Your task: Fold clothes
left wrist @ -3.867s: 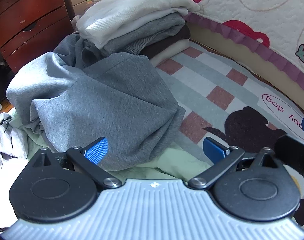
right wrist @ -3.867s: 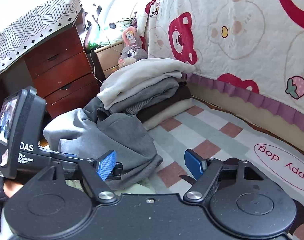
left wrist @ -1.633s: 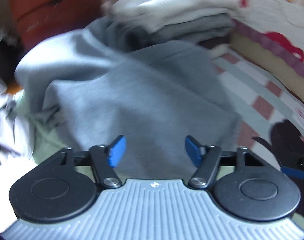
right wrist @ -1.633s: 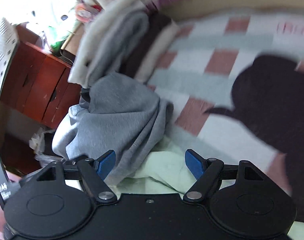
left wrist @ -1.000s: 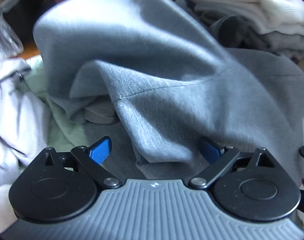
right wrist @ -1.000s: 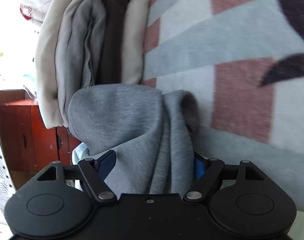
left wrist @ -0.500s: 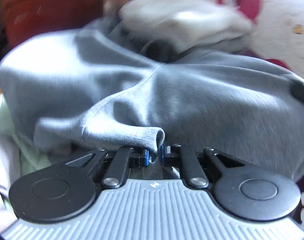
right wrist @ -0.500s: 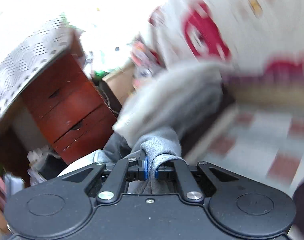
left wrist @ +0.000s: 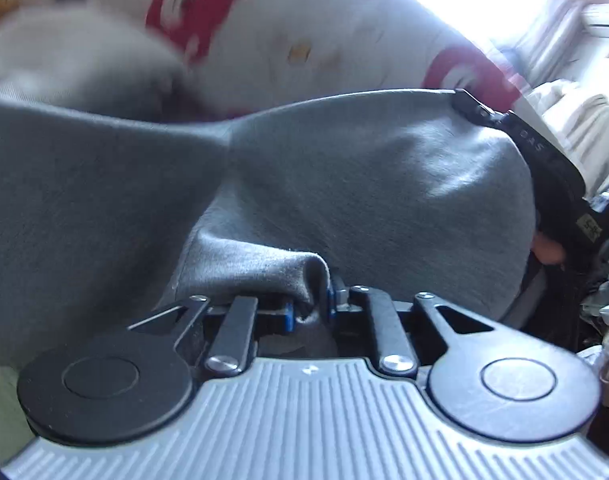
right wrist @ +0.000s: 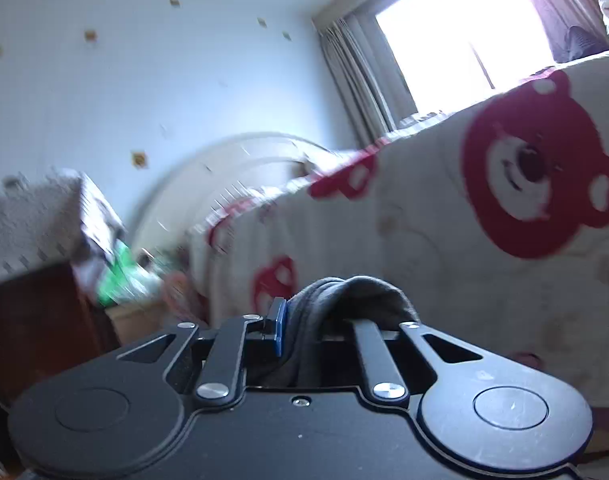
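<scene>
A: Room first. Bedroom: pale wall, bright window (right wrist: 456, 40) with curtains, and a quilt printed with red bears (right wrist: 484, 240) draped down the bed side, filling the background of both views. Dark wood dresser (right wrist: 36, 320) at the left edge, blurred.

B: And the garment?

A: Grey sweatshirt (left wrist: 364, 184), no longer heaped on the floor mat beside the folded stack. A second ago it lay there with both tongs spread wide around its folds; now it hangs in the air, stretched as a broad sheet between the two tools.

B: Tongs?

A: Left gripper (left wrist: 309, 312): narrow, a rolled edge of the fleece pinched between the blue pads (left wrist: 289, 317), jaws easing apart slightly yet cloth caught there. Right gripper (right wrist: 300, 336): likewise narrow, a bunch of dark-looking grey fabric humped over its fingers, jaws also easing. In the left view the other tool sits at the sheet's far top corner.

B: Which part is held?

A: Hard to tell under blur; probably hem or shoulder line.

B: Meaning?

A: Pick-up done. I judge the next step is shaking it flat and laying it on the mat. Loosening grips risk a dropped corner.
</scene>
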